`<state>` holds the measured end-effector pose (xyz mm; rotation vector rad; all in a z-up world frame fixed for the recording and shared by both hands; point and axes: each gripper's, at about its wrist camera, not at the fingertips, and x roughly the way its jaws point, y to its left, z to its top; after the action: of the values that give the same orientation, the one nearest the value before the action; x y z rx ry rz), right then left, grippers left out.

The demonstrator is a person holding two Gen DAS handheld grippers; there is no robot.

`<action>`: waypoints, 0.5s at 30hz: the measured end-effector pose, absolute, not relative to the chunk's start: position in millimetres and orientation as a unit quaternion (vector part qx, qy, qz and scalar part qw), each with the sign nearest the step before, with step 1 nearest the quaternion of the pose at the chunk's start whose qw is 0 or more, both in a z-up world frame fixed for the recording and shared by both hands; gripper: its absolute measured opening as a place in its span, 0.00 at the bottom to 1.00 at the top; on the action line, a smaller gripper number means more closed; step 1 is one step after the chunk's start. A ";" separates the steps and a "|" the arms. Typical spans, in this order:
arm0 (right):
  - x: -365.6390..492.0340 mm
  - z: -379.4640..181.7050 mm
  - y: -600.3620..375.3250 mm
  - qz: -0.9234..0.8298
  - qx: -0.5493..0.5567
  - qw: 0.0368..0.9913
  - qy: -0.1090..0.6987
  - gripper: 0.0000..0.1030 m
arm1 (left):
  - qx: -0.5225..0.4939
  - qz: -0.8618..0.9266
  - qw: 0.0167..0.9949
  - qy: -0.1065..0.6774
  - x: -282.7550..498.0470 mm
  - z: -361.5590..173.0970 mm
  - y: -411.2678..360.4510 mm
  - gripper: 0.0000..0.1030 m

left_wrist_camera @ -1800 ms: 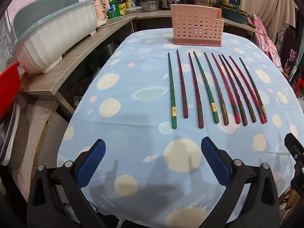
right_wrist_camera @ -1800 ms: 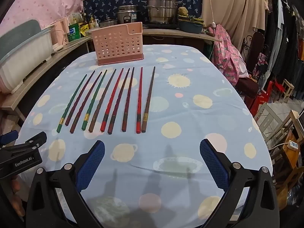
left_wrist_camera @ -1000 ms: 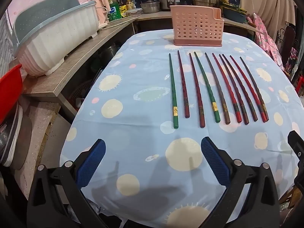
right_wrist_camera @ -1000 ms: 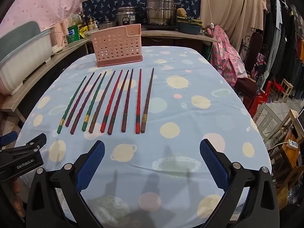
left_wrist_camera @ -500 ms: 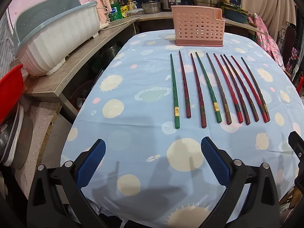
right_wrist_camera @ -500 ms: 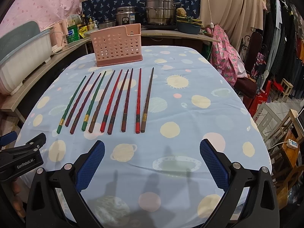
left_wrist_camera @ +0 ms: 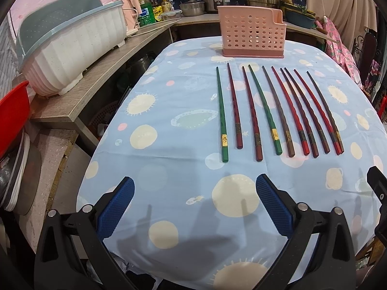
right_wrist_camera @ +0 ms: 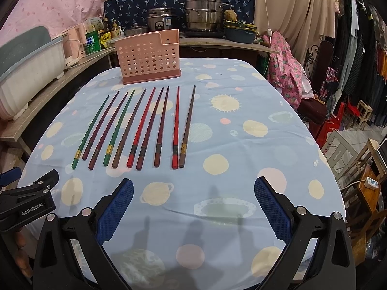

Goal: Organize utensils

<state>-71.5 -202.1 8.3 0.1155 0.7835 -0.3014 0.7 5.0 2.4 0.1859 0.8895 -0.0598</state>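
Several chopsticks (left_wrist_camera: 278, 113) (right_wrist_camera: 145, 128), green, red and brown, lie side by side on the blue patterned tablecloth (left_wrist_camera: 169, 145) (right_wrist_camera: 241, 133). A pink perforated utensil holder (left_wrist_camera: 252, 35) (right_wrist_camera: 150, 56) stands upright beyond their tips. My left gripper (left_wrist_camera: 194, 207) is open and empty, near the table's front edge, short of the leftmost green chopstick (left_wrist_camera: 222, 118). My right gripper (right_wrist_camera: 193, 205) is open and empty, in front of the chopsticks' thick ends. The left gripper's body (right_wrist_camera: 26, 203) shows at the left of the right wrist view.
A white and teal dish rack (left_wrist_camera: 70, 46) sits on a wooden shelf (left_wrist_camera: 96, 82) left of the table. Pots (right_wrist_camera: 203, 12) and bottles (left_wrist_camera: 147, 12) stand on the back counter. A red basin (left_wrist_camera: 12, 111) is at far left. Chairs and clothes (right_wrist_camera: 358, 72) stand to the right.
The left gripper has drifted slightly forward and left, so the chopsticks sit a little more to the right in its view. The right view is nearly unchanged. Both grippers stayed open.
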 end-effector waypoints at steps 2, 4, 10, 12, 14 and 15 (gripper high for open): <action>-71.2 7.8 -201.9 -0.146 0.056 0.912 0.380 0.93 | 0.090 -0.028 0.899 0.428 -2.3 0.5 1.0 0.93; -71.0 7.9 -202.3 -0.147 0.057 0.912 0.380 0.93 | 0.091 -0.028 0.899 0.428 -2.5 0.0 1.5 0.93; -70.9 8.2 -202.0 -0.146 0.056 0.912 0.380 0.93 | 0.091 -0.029 0.898 0.429 -2.2 -0.4 1.7 0.93; -71.1 8.2 -202.1 -0.146 0.056 0.912 0.380 0.93 | 0.091 -0.029 0.898 0.429 -2.3 -1.1 2.3 0.93; -70.8 8.7 -202.4 -0.145 0.055 0.912 0.380 0.93 | 0.092 -0.029 0.898 0.429 -2.4 -1.8 3.0 0.93; -70.5 8.8 -202.5 -0.145 0.055 0.912 0.380 0.93 | 0.092 -0.028 0.898 0.429 -2.4 -2.2 3.4 0.93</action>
<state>-70.5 -202.5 8.8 0.1138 0.7827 -0.2987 -2.4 3.4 -2.2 0.1906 0.8878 -0.0588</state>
